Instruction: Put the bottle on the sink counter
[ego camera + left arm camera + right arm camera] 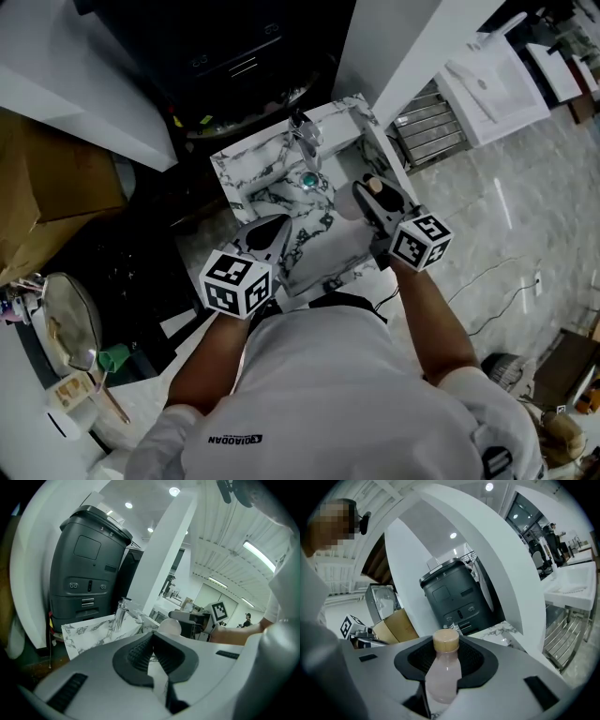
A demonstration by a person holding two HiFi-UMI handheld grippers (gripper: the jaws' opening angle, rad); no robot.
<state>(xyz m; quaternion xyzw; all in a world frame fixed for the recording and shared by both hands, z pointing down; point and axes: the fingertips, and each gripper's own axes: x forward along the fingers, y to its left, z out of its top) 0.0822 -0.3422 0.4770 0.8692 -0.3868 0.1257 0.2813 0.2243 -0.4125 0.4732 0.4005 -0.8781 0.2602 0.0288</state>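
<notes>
**Bottle in transit, not yet set on counter**

The right gripper [373, 202] is clamped on a pink bottle [443, 670] with a tan cap, held upright above the right edge of the marbled sink counter [317, 251]. The left gripper [152, 651] has its jaws together on nothing and hangs over the counter's near-left corner.

Recommendation: lower the bottle onto flat marble beside the basin, well apart from the faucet [305, 141] and the counter edge. Keep it vertical. Release only once the base sits flush, since a tall, narrow bottle is likely to tip.
</notes>
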